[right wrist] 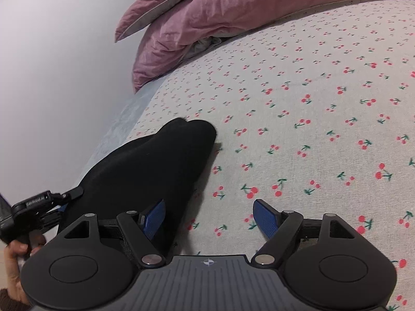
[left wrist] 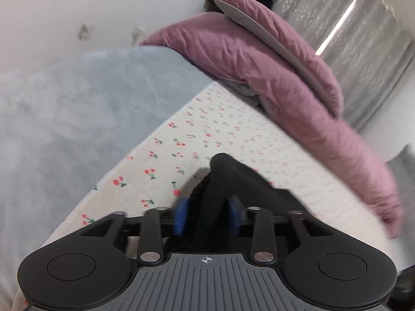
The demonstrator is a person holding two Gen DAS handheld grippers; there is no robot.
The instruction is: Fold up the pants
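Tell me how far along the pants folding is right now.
Done: the black pants already lie bunched in a narrow, doubled-looking strip on the cherry-print sheet. In hand: the left gripper has pants fabric between its blue pads, though a firm pinch isn't clear; the right gripper is open, one pad over the pants edge. Left: a neat final fold and flattening.

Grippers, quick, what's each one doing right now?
Left gripper: black pants between its pads, grip cannot be told.
Right gripper: open, holding nothing.
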